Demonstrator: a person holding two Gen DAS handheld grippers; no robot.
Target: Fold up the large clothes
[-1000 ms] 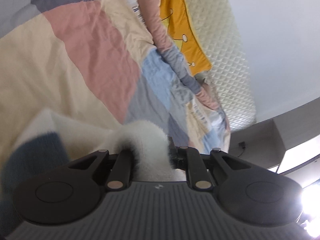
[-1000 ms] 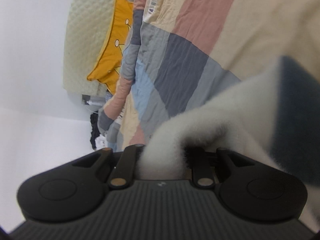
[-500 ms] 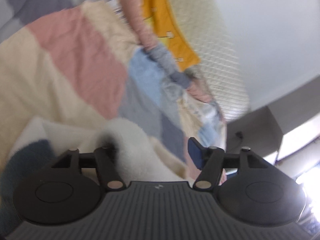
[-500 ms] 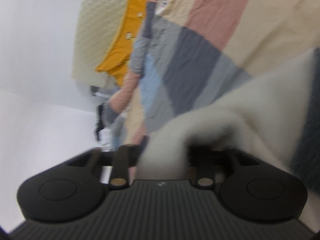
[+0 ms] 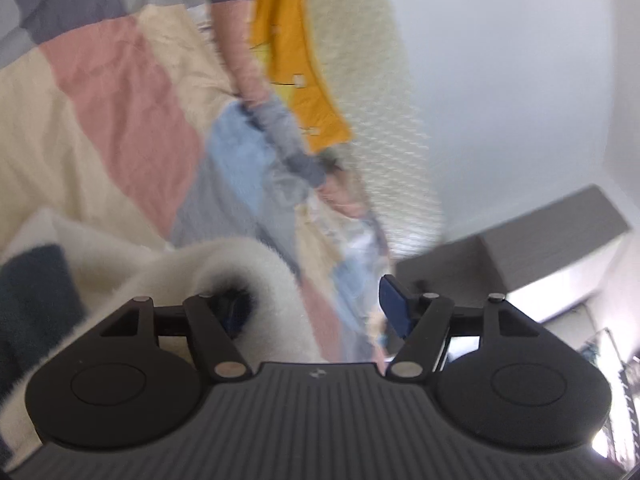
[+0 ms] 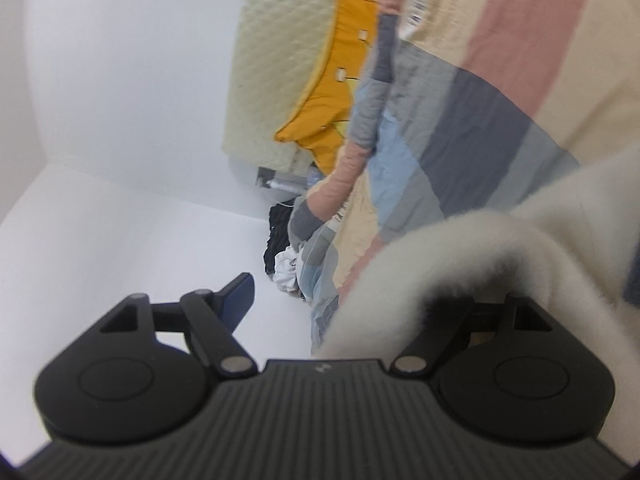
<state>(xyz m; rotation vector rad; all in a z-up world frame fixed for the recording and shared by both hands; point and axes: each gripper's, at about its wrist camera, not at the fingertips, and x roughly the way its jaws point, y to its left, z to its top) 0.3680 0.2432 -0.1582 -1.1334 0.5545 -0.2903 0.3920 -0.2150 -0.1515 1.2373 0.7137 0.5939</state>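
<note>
A fluffy white garment (image 5: 248, 264) with a dark blue block lies on the patchwork quilt (image 5: 120, 100). In the left wrist view a fold of it drapes over the left finger, while the blue pad of the right finger (image 5: 394, 308) stands bare. My left gripper (image 5: 316, 306) is open and its pads do not press the fleece. In the right wrist view the same white garment (image 6: 460, 248) bulges over the right finger and hides it. My right gripper (image 6: 352, 304) has its jaws opening, with the left pad (image 6: 240, 296) free and the fleece loose between the fingers.
The quilt (image 6: 480, 140) covers a bed with a cream padded headboard (image 5: 380, 100) and a yellow pillow (image 6: 332, 112). A grey cabinet (image 5: 520, 248) stands beyond the bed. Dark and white clothes (image 6: 280, 252) are piled on the floor by the bed's side.
Both grippers were shut on the white fleece and have opened, letting it go. Both have risen, so more of the wall and room shows.
</note>
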